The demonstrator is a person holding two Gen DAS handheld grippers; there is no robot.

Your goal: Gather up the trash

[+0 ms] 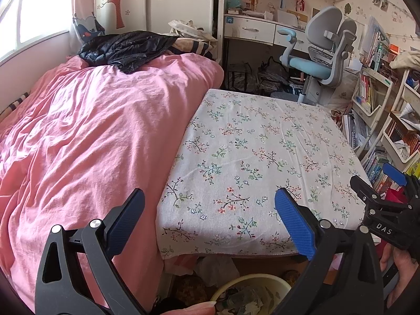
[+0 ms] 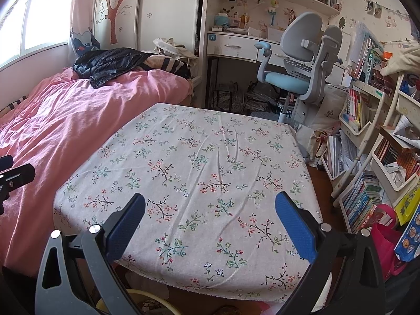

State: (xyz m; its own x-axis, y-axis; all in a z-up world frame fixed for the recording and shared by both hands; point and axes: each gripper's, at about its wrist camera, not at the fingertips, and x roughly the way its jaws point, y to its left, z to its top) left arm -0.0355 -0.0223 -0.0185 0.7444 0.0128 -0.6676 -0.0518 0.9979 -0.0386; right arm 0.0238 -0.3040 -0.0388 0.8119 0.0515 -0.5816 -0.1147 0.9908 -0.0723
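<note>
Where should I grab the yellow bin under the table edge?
Grip the near rim of the yellow bin from above with the left hand-held gripper. Its mouth faces up and looks stuffed with scraps, while the floral-cloth table overhangs its far side.

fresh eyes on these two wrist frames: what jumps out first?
The floral-cloth table fills the middle of both views, with no trash showing on top. The pink duvet on the bed lies to its left, a black jacket heaped at the far end. Below the table's near edge sits a pale yellow bin holding scraps; the left gripper and right gripper both have jaws open.
</note>
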